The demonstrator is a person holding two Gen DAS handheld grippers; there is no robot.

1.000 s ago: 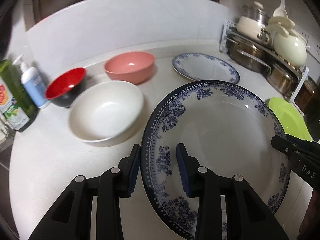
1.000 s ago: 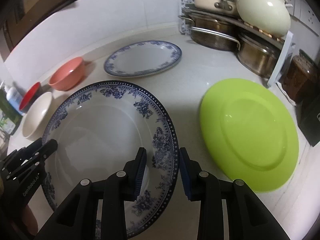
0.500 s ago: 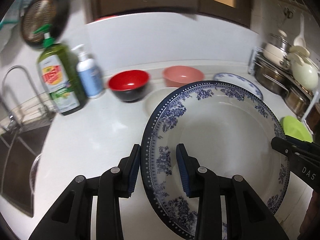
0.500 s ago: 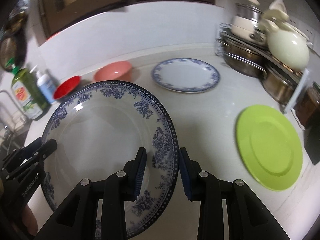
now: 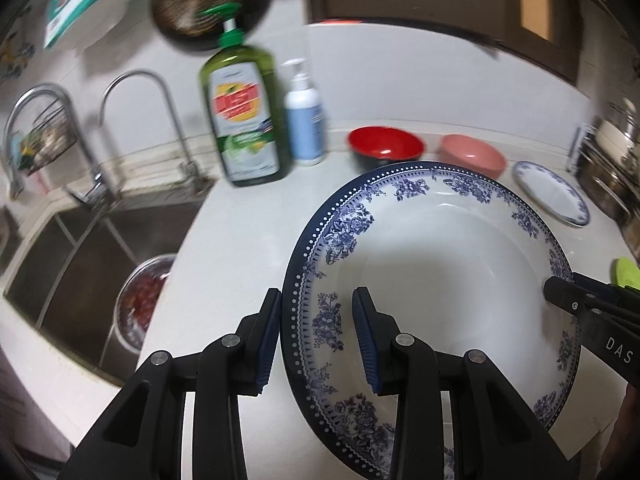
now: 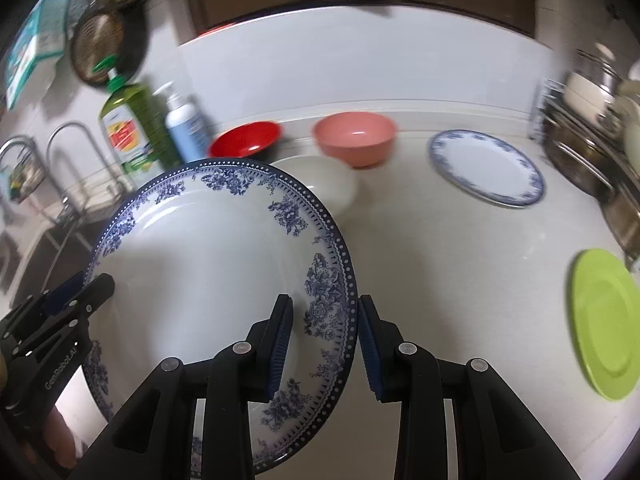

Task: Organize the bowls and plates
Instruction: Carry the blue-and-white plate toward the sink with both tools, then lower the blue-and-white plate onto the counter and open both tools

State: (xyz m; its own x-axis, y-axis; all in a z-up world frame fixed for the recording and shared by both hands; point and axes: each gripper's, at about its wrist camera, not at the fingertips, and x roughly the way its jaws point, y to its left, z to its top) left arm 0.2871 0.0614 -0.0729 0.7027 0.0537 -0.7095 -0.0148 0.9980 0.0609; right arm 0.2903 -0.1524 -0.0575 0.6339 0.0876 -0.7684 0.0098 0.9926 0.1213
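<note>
A: Plates and bowls are spread over a white table beside a sink. Where is the large one?

B: The large blue-patterned plate (image 5: 440,280) is off the table, carried between both grippers. The left gripper (image 5: 316,336) pinches its left rim, one pad under the edge and one on the flowered border. The right gripper (image 6: 325,340) pinches the opposite rim the same way. Both are partly closed, jaws set only as wide as the rim.

A: What lies below it?

B: A white bowl (image 6: 328,184) peeks out just behind the plate's far edge. Beyond it stand a red bowl (image 6: 246,138) and a pink bowl (image 6: 354,136). A smaller blue-rimmed plate (image 6: 486,172) sits to the right, and a green plate (image 6: 604,324) lies well apart near the right edge.

A: How should this carry be done well?

B: My judgement: move both hands together so neither rim twists out of its pads. Hold the plate level and high enough to clear the bowls. Only loosen the grips once it rests flat, probably on bare table or stacked with another plate.
</note>
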